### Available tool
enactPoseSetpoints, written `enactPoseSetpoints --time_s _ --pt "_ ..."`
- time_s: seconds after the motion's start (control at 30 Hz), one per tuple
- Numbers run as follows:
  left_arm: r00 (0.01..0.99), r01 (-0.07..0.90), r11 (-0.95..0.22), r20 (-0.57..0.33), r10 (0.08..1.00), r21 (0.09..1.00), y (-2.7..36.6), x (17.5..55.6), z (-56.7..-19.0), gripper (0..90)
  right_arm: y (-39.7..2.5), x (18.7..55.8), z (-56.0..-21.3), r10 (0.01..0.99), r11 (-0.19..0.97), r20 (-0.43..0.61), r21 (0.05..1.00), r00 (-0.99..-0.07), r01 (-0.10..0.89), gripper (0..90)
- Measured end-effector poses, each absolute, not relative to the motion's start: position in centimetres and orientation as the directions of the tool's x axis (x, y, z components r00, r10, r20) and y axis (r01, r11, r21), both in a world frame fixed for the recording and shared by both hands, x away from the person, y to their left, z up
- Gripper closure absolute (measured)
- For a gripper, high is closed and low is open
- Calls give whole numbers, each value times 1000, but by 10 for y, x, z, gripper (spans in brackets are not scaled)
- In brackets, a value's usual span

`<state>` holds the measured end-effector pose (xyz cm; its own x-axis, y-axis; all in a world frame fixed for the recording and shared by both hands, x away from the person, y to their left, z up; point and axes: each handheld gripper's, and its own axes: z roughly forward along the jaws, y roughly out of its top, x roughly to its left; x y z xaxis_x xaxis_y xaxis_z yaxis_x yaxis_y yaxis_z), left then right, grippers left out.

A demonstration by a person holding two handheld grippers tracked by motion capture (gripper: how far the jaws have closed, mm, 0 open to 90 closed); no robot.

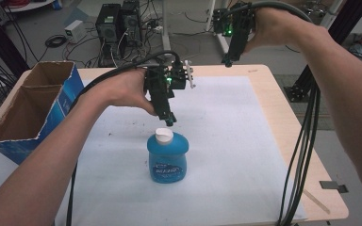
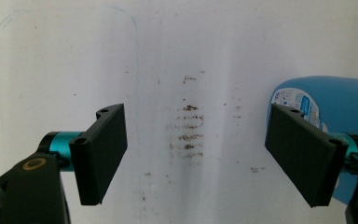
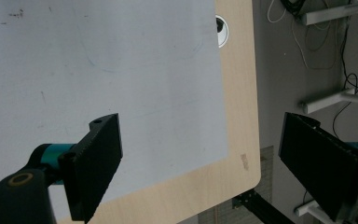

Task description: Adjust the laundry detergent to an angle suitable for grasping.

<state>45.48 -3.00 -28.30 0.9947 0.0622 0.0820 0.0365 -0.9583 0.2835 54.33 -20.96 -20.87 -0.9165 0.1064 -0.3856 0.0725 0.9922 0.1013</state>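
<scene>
A blue plastic bottle (image 1: 168, 160) with a white flip cap (image 1: 164, 136) stands upright near the middle of the white mat (image 1: 226, 141). My left gripper (image 1: 169, 120) hangs just above and behind the cap, pointing down. Its jaws are wide open with nothing between them. In the left gripper view the bottle (image 2: 335, 107) sits behind the right jaw, outside the gap, and my left gripper (image 2: 196, 156) looks down on stained mat. My right gripper (image 1: 227, 61) is raised high over the table's far edge; in the right gripper view my right gripper (image 3: 200, 163) is open and empty.
An open blue cardboard box (image 1: 30, 110) stands at the table's left edge. Thick black cables (image 1: 306, 136) trail from the right arm past the table's right side. Computer towers (image 1: 118, 23) and wiring lie on the floor beyond the table. The wooden table edge (image 3: 240, 116) borders the mat.
</scene>
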Motion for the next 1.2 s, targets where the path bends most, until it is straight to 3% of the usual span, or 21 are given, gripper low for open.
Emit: enactPoseSetpoints --time_s 1.2 --pt "994 34 -959 93 62 280 -28 453 -279 210 -206 538 -211 95 994 -385 88 -918 66 126"
